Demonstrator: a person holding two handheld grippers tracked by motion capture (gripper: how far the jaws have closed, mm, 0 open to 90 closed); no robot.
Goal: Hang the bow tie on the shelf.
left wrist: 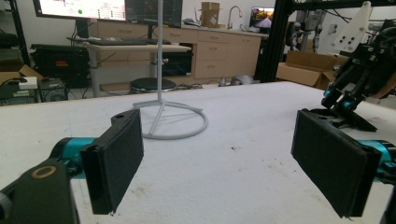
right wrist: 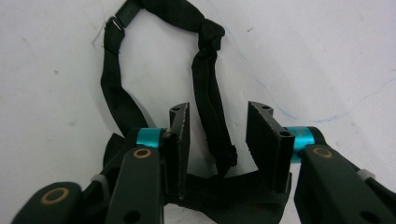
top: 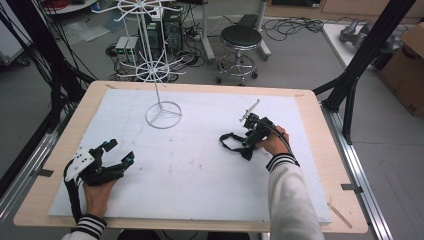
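White foam sheet covers wooden table; stool, cables on floor beyond. Wire stand upright at sheet's far centre. Black strap lies flat on sheet, right of stand and nearer person. Right gripper over strap, jaws released, straddling one band, not clamping. Left gripper well left of stand, nearer person, jaws wide apart, empty.
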